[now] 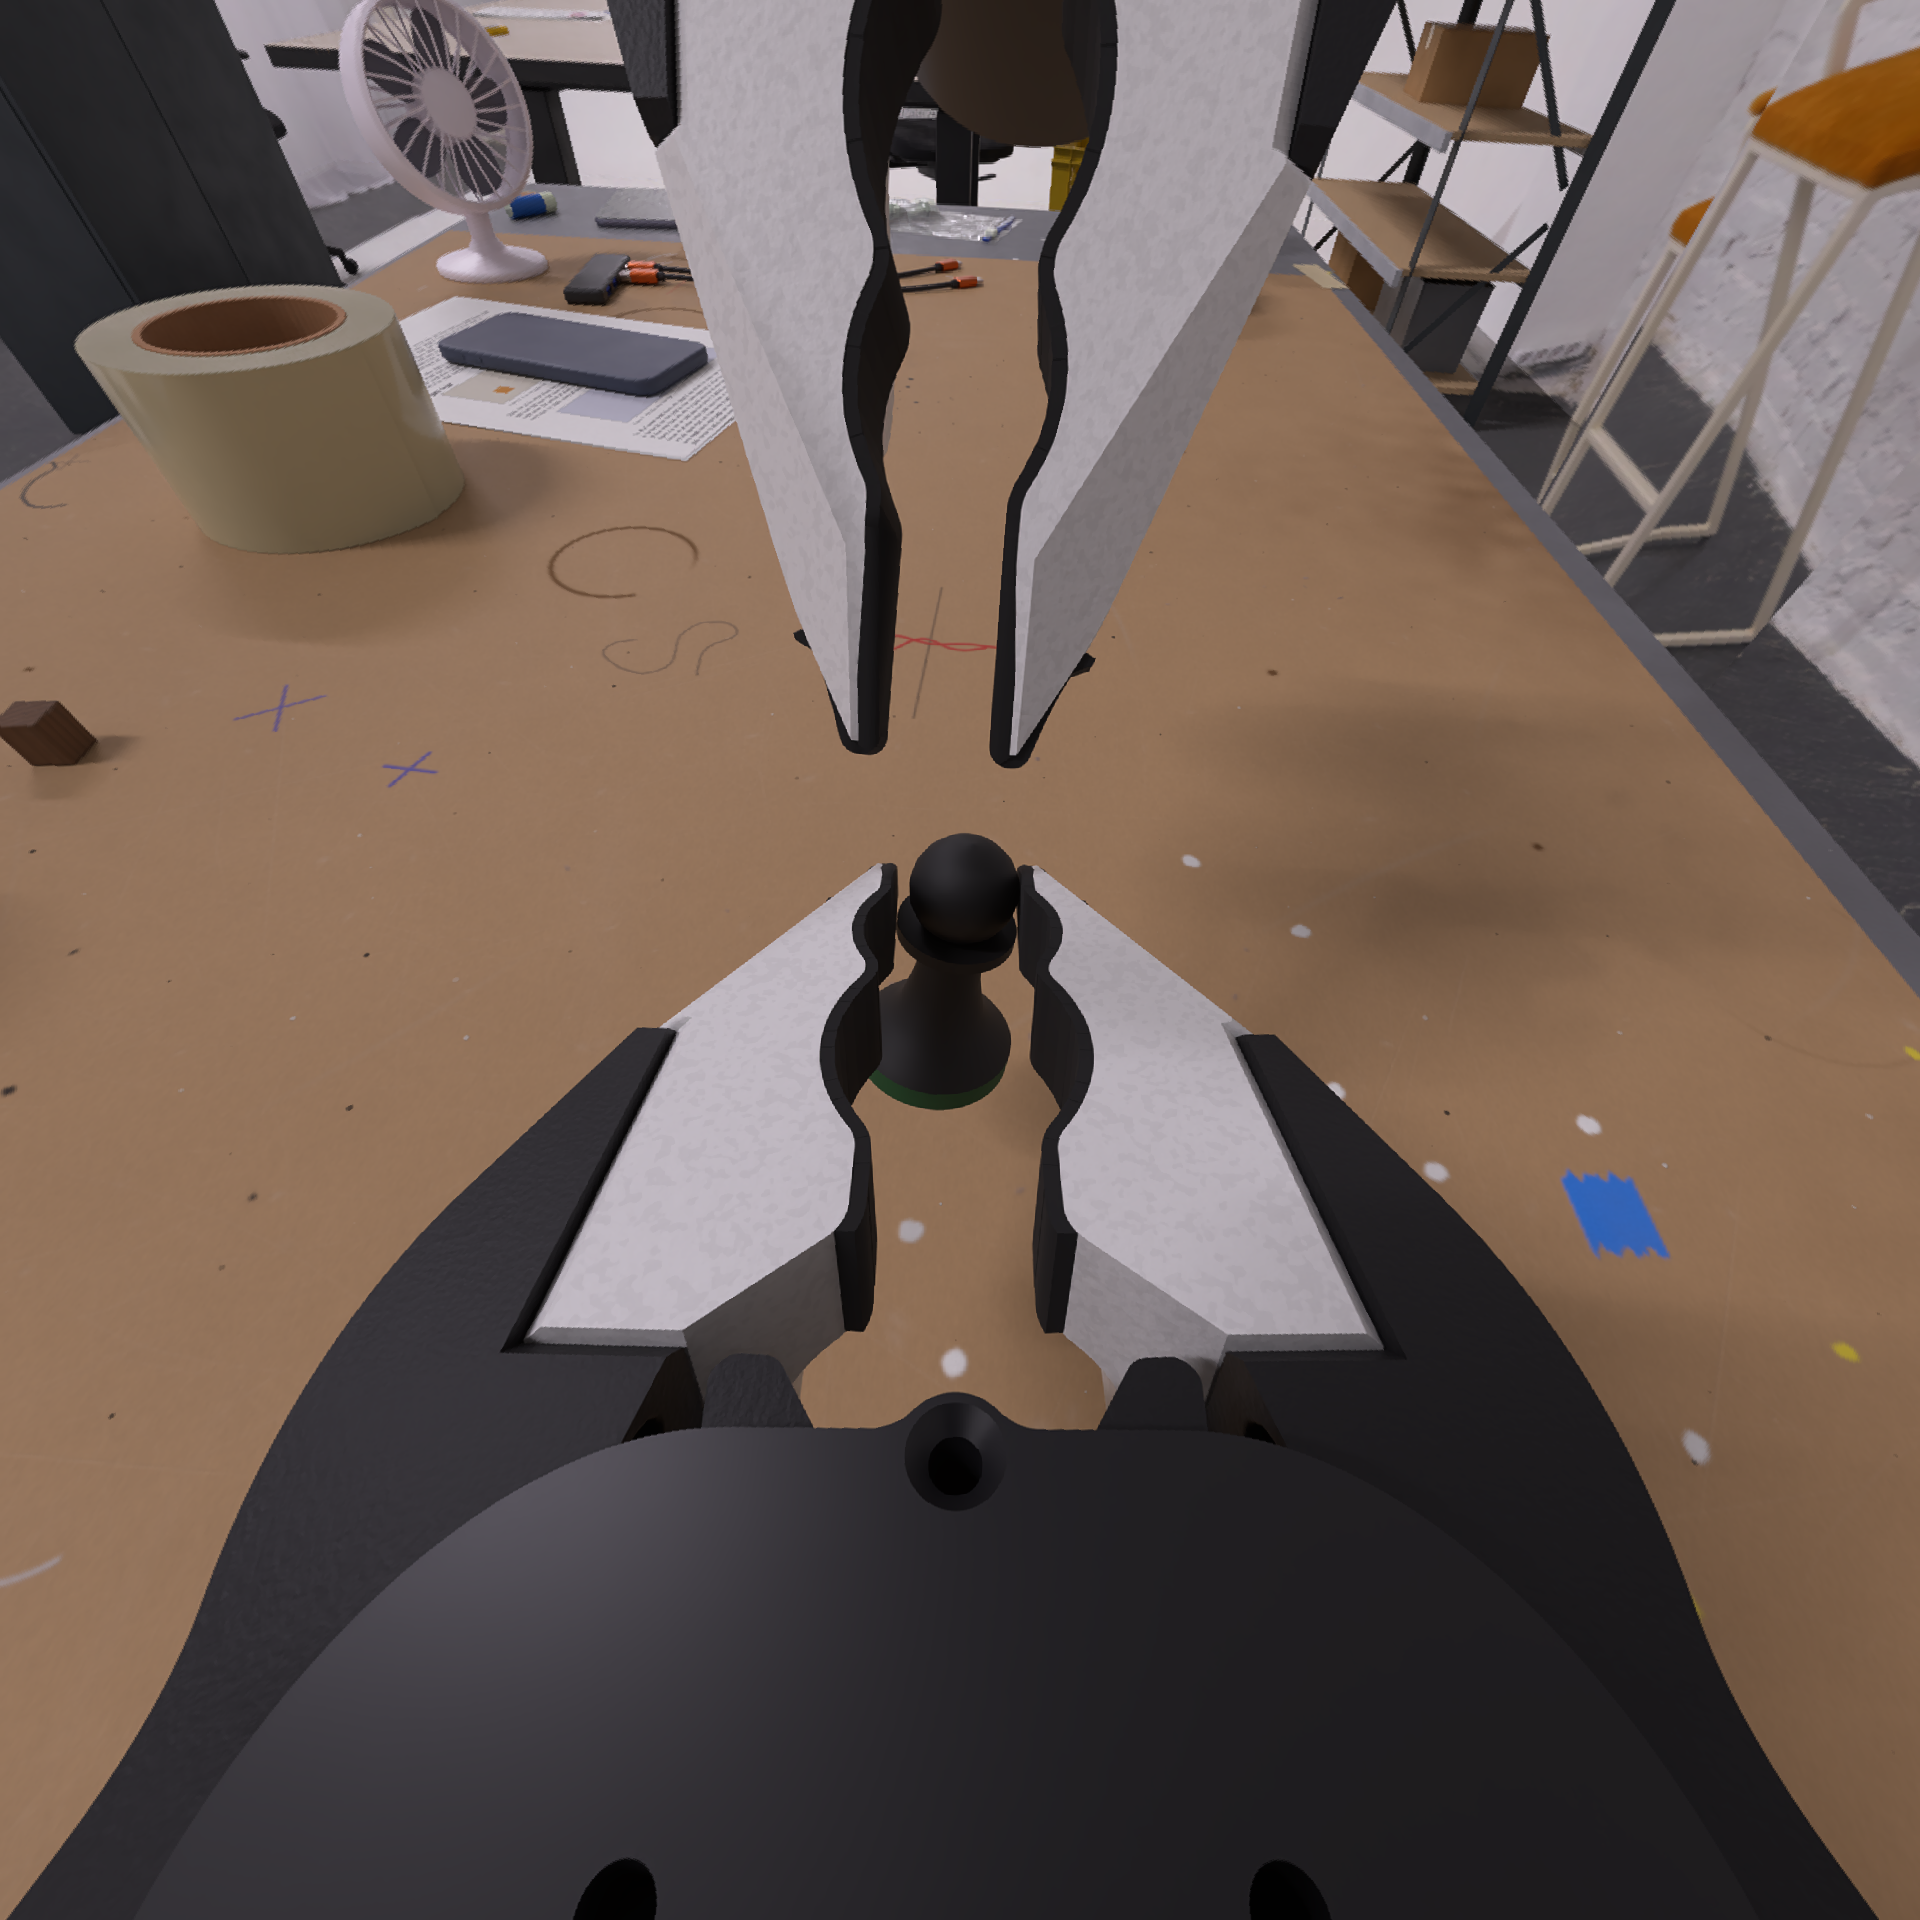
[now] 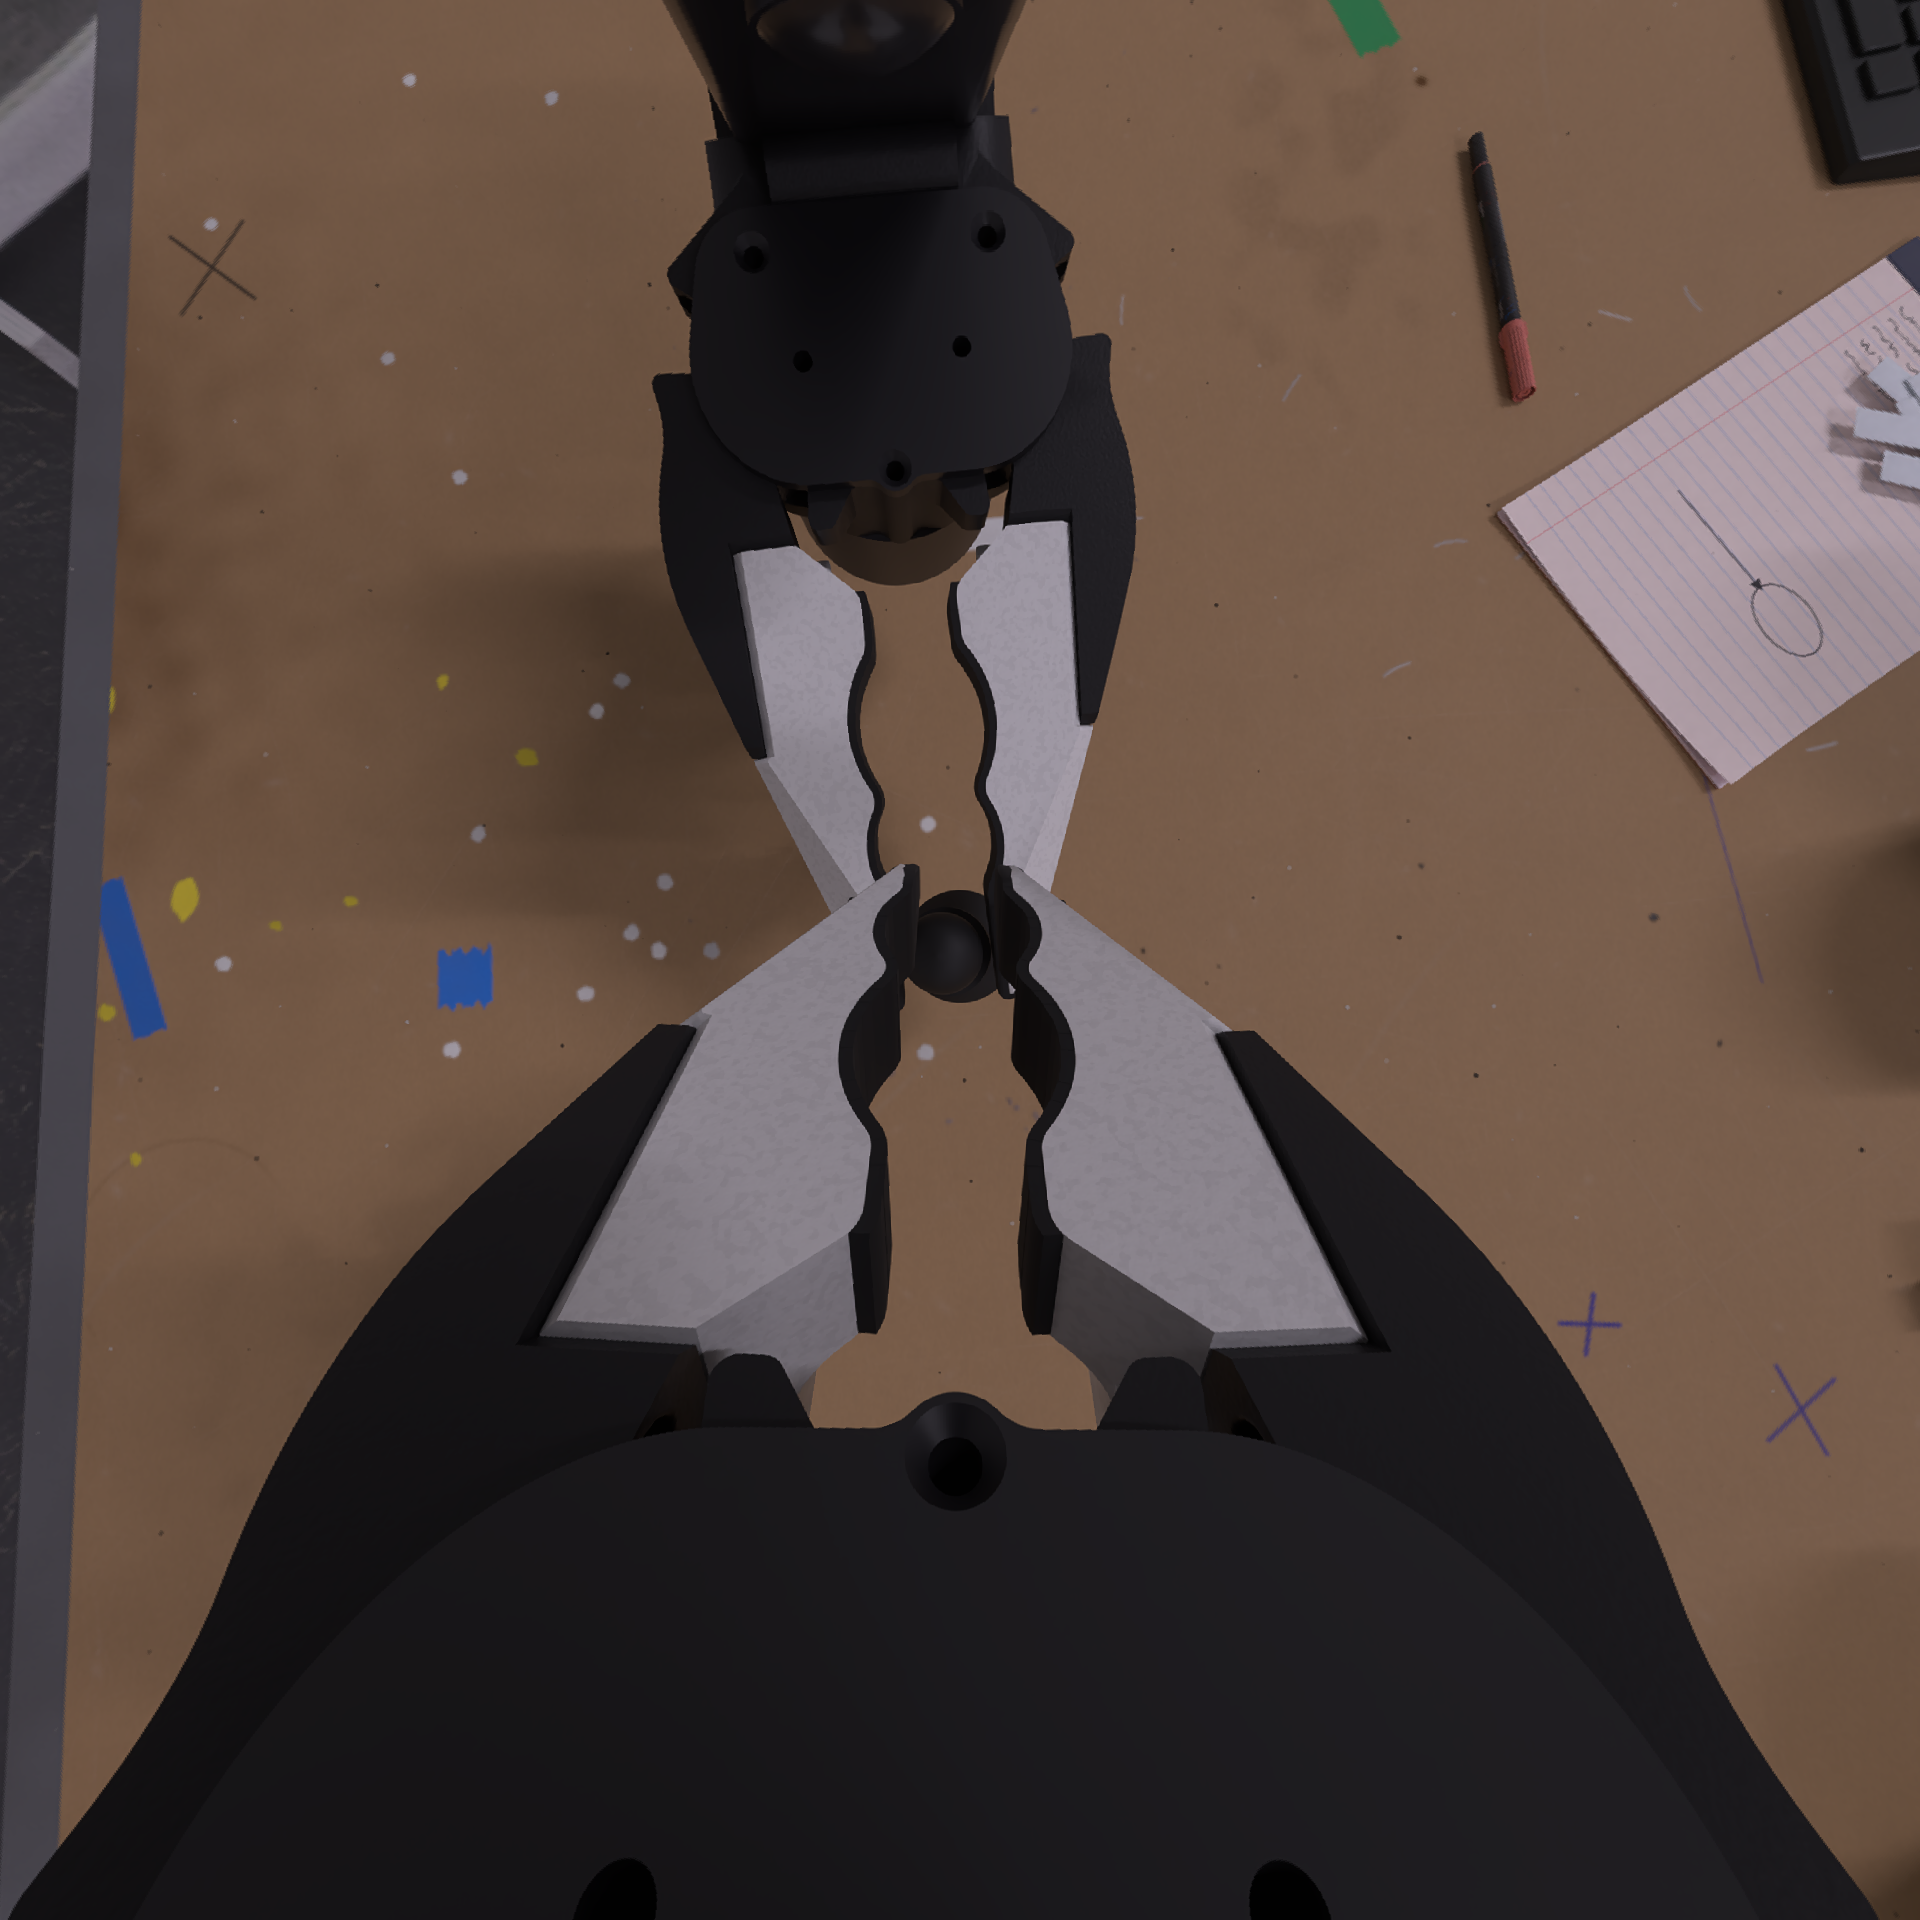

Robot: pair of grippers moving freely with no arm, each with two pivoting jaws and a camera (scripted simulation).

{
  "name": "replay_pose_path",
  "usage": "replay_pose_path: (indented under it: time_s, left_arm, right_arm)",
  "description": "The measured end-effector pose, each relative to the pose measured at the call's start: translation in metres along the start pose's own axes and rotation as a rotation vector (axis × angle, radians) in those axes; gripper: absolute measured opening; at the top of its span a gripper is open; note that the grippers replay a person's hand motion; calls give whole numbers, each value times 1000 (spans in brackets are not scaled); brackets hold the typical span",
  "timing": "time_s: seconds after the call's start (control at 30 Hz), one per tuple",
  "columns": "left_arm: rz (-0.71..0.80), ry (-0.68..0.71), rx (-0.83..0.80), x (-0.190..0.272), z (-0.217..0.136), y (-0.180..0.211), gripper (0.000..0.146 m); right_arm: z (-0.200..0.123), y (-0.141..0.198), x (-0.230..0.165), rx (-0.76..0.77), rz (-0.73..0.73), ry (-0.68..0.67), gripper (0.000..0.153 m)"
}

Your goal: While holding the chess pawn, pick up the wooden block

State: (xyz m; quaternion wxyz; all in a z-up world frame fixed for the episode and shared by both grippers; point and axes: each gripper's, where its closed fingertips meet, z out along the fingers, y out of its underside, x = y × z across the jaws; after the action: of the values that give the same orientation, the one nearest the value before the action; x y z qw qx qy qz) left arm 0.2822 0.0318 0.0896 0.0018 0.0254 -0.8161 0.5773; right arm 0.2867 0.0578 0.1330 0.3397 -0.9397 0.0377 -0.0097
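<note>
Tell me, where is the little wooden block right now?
In the left wrist view, the wooden block sits on the brown table at the far left edge, near two purple crosses and in front of the big tape roll.

Left gripper clamped; right gripper hovering, parted.

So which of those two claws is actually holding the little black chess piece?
The left gripper holds it: its fingertips pinch the pawn just below the round head. The right gripper hangs above, tips apart, touching nothing.
</note>
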Motion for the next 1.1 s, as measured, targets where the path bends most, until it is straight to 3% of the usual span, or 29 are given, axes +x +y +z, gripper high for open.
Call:
replay_pose_path:
  time_s: [1.1]
  left_arm:
    - [-6,13,7,1,-1,-1,23]
  right_arm:
    - [0,0,-1,22,-5,-14,13]
